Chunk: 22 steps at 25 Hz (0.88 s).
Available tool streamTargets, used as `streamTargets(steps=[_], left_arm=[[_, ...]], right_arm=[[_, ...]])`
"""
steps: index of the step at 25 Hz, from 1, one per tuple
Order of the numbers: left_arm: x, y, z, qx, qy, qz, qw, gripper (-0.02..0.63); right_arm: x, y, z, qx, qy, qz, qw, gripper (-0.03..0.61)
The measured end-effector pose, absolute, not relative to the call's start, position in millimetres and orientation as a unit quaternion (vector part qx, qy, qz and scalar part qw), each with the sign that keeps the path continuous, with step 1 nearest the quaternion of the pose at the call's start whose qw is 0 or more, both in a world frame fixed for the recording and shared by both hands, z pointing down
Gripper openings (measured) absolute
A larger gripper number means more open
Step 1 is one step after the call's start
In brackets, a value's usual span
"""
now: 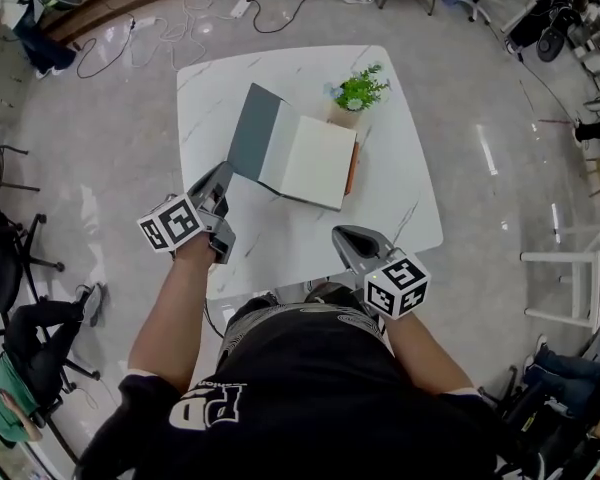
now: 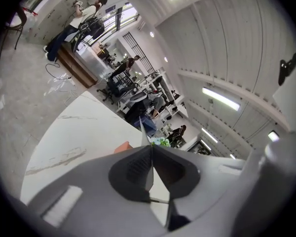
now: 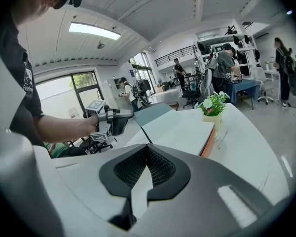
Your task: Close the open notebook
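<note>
Left gripper (image 2: 151,149): jaws pressed together at the tips, nothing between them. From the head view it (image 1: 220,176) hangs just off the lifted grey cover of the notebook (image 1: 315,158), apart from it. Right gripper (image 3: 148,149): also closed and empty, near the front edge of the table (image 1: 280,238), well short of the pages. The notebook lies open mid-table, pale pages flat, a potted plant (image 1: 358,90) just behind it. The white lettering on the black shirt (image 1: 215,405) is too distorted to read. Only the right gripper view catches the orange back cover (image 3: 209,141) side-on; the left gripper view sees the raised cover edge-on.
</note>
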State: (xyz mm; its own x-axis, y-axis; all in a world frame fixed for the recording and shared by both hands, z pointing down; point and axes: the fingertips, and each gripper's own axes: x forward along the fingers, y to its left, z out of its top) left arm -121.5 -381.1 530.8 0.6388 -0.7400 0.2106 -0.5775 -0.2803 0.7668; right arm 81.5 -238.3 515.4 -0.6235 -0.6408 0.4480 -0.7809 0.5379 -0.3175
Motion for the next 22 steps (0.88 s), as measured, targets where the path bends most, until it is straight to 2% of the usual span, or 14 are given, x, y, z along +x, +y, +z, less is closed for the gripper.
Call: streamTargets(steps=[22], left_arm=[[-49, -357, 489, 0.87, -0.361, -0.018, 0.335, 0.063]], right_arm=[[96, -228, 509, 0.431, -0.859, 0.244, 0.13, 0.0]])
